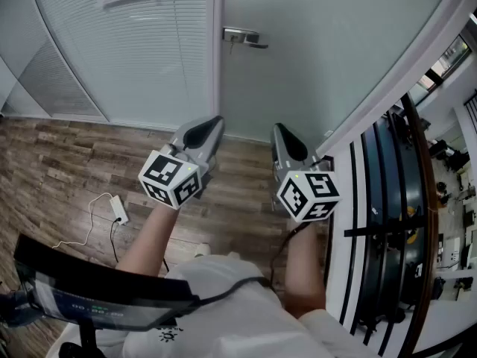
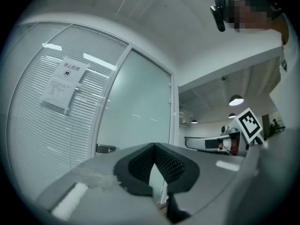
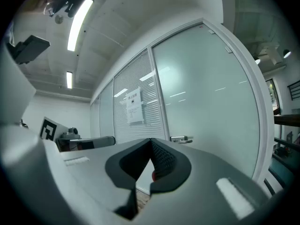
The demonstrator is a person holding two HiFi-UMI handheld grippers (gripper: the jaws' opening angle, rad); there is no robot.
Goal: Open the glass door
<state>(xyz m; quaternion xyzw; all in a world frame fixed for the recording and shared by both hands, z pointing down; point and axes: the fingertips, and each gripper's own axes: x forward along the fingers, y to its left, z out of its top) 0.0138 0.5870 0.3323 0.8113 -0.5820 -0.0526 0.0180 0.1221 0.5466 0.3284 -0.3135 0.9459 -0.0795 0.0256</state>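
Head view shows the glass door (image 1: 328, 43) ahead, seemingly closed, standing past the far edge of the wooden floor (image 1: 67, 162). Its metal handle (image 1: 244, 37) sits at the door's left edge, just beside the panel with blinds (image 1: 141, 58). Both the left tongs (image 1: 215, 127) and the right tongs (image 1: 278, 131) point level toward it, well apart from the handle. Each has its jaws together, with nothing between them. I judge the door heavy and stiff, and its frosted glass smooth and fragile, so the glass is no good place to press. The handle looks rigid and slippery; the lever's free end seems the best hold.
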